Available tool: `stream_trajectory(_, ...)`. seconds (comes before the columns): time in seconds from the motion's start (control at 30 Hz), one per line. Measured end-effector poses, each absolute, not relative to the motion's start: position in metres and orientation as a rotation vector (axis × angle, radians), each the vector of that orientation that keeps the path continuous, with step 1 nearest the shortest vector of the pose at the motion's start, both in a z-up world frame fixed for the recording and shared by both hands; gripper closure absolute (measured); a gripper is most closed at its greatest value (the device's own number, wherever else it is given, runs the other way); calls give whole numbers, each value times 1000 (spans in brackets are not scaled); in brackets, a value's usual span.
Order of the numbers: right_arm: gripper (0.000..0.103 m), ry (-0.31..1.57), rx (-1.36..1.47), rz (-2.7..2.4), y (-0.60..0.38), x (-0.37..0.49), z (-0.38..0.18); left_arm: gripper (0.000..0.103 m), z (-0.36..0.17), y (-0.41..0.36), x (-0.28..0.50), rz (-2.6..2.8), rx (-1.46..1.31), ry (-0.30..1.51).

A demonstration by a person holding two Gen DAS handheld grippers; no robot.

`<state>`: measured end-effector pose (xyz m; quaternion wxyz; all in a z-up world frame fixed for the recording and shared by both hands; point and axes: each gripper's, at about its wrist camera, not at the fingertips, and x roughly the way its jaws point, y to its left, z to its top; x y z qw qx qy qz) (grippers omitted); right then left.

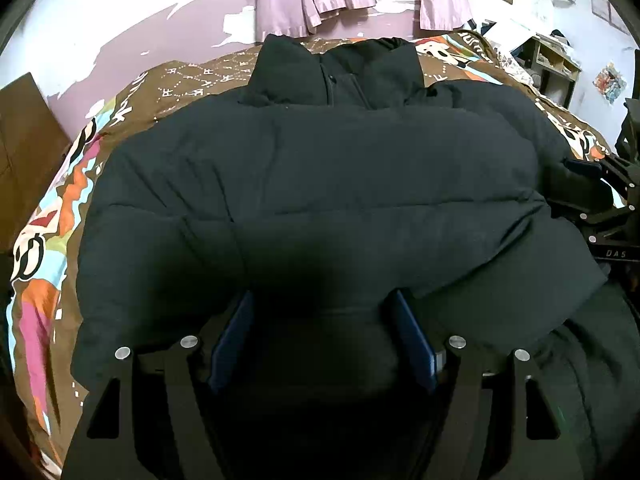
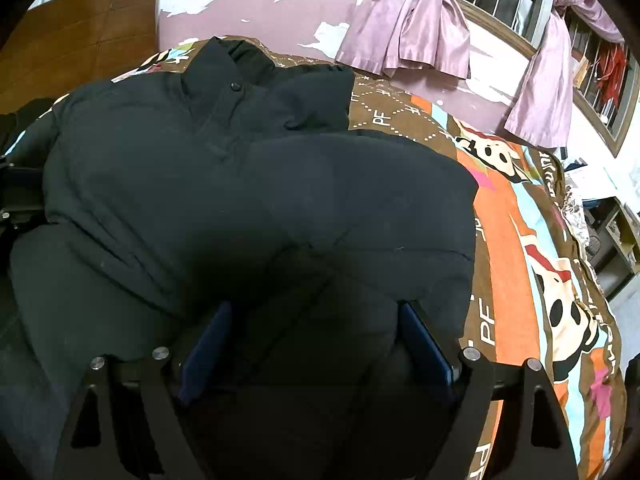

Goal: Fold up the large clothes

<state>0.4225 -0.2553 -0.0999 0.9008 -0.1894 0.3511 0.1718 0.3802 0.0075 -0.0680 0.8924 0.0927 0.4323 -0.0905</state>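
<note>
A big black puffer jacket (image 1: pixel 320 176) lies on the bed, collar at the far end, sleeves folded across its chest; it also fills the right wrist view (image 2: pixel 224 184). My left gripper (image 1: pixel 324 304) is at the jacket's near hem, jaws wide apart with thick black fabric bulging between the blue pads (image 1: pixel 412 340). My right gripper (image 2: pixel 316 312) is at the hem's right part, jaws also wide apart with fabric between its blue pads (image 2: pixel 424 344). The right gripper also shows at the right edge of the left wrist view (image 1: pixel 592 184). Fingertips are buried in fabric.
The bed has a brown cartoon-print cover (image 2: pixel 520 240). A pink wall with peeling paint (image 1: pixel 160 32) and pink curtains (image 2: pixel 408 28) stand behind. A wooden headboard (image 2: pixel 80 40) is at the left, shelving (image 1: pixel 556 64) at the right.
</note>
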Motion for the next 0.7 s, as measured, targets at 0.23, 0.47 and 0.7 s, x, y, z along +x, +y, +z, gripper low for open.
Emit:
stream_trajectory(0.23, 13, 738, -388, 355, -255, 424, -97, 33, -61, 16, 377, -234, 132, 863)
stream_trajectory(0.47, 12, 795, -318, 421, -261, 446, -48, 32, -13, 39, 398, -271, -2, 814)
stream_trajectory(0.7, 12, 777, -250, 333, -240, 516, 13, 25, 52, 56, 478, -181, -75, 657)
